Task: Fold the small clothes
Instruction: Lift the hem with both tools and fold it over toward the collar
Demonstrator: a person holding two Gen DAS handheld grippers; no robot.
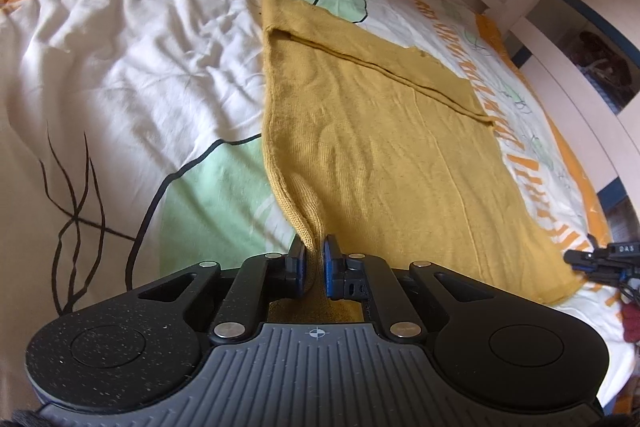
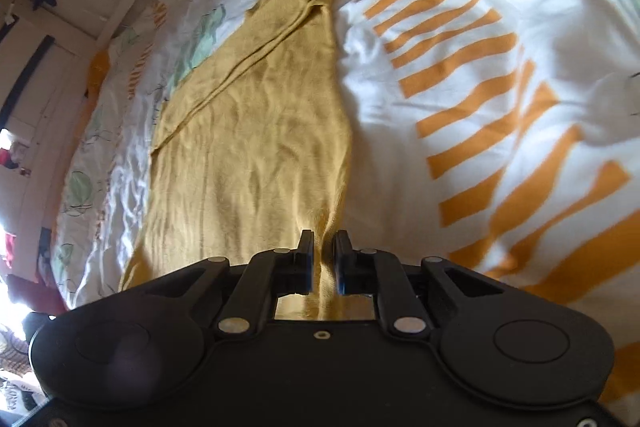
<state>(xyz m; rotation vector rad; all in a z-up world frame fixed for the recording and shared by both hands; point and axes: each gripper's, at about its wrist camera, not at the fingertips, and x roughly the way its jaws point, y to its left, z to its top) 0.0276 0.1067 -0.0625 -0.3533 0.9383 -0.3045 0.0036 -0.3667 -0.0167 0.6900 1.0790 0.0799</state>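
We pinch the mustard-yellow knitted garment [image 1: 372,131] with left gripper [image 1: 314,259] and right gripper [image 2: 324,259]; thin bites probably slip when lifted.

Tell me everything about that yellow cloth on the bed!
The yellow cloth is a mustard knit that looks soft, lying mostly flat and wrinkled on the patterned bedsheet. A folded flap crosses its far end. The left tool pinches one near corner, and the right tool pinches the other, bunching the fabric there.
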